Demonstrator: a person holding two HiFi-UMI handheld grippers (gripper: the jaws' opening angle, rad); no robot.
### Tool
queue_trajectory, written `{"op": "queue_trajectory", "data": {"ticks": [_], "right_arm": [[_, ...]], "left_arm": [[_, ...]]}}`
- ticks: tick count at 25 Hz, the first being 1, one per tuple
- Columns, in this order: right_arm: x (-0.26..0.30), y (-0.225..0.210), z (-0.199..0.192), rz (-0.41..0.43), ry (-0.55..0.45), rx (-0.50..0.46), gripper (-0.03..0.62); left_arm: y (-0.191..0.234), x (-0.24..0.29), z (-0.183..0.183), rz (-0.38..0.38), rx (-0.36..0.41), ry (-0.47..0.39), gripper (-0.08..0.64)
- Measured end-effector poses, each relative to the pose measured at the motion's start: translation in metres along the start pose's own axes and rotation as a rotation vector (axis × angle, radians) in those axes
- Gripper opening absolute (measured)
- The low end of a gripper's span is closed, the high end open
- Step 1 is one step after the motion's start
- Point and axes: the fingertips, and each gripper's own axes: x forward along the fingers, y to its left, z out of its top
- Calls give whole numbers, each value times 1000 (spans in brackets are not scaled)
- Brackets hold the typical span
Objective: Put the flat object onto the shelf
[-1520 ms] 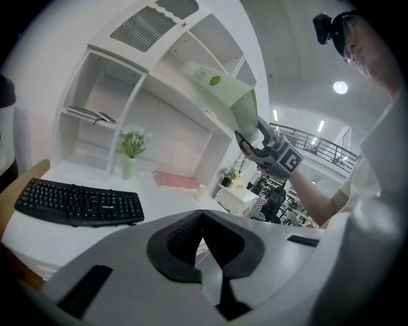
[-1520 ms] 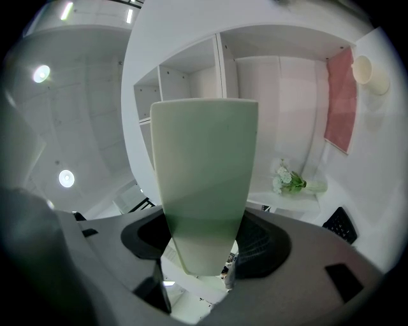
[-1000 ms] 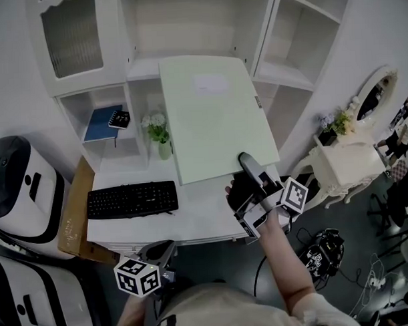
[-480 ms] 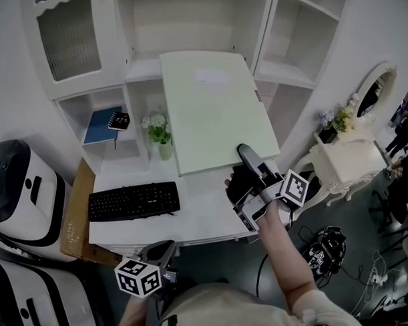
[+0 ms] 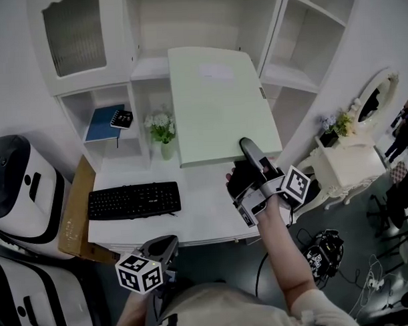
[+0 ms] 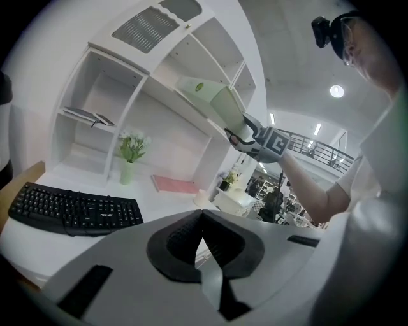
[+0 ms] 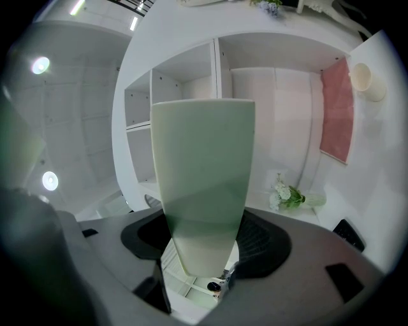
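A large pale green flat folder (image 5: 222, 105) is held up, tilted, in front of the white shelf unit (image 5: 147, 67), with its far edge near the middle compartment. My right gripper (image 5: 247, 151) is shut on the folder's near edge. In the right gripper view the folder (image 7: 204, 165) stands between the jaws of that gripper (image 7: 201, 255) and points at the shelf openings. My left gripper (image 5: 163, 246) hangs low, in front of the desk's near edge, shut and with nothing in it. From the left gripper view (image 6: 203, 235) the folder (image 6: 217, 99) shows high up by the shelves.
On the white desk (image 5: 205, 206) lie a black keyboard (image 5: 133, 199) and a vase of flowers (image 5: 163, 135). A blue book (image 5: 104, 122) rests in the left lower compartment. A cardboard piece (image 5: 75, 210) and a white machine (image 5: 14, 179) stand left, a small white table (image 5: 344, 164) right.
The right gripper has carried the folder a little farther up toward the shelves. The left gripper has hardly moved.
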Motion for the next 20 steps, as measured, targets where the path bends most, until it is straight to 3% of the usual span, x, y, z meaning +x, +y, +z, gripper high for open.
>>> {"op": "queue_trajectory", "data": {"ticks": [11,20], "right_arm": [[33,-8,11,-31,-22,-15,298],[54,-5,17,-35,-45,6,298]], "left_arm": [[-2,19,14,-45,56,17,12],[-4,17,8,-54,31,18,12]]}}
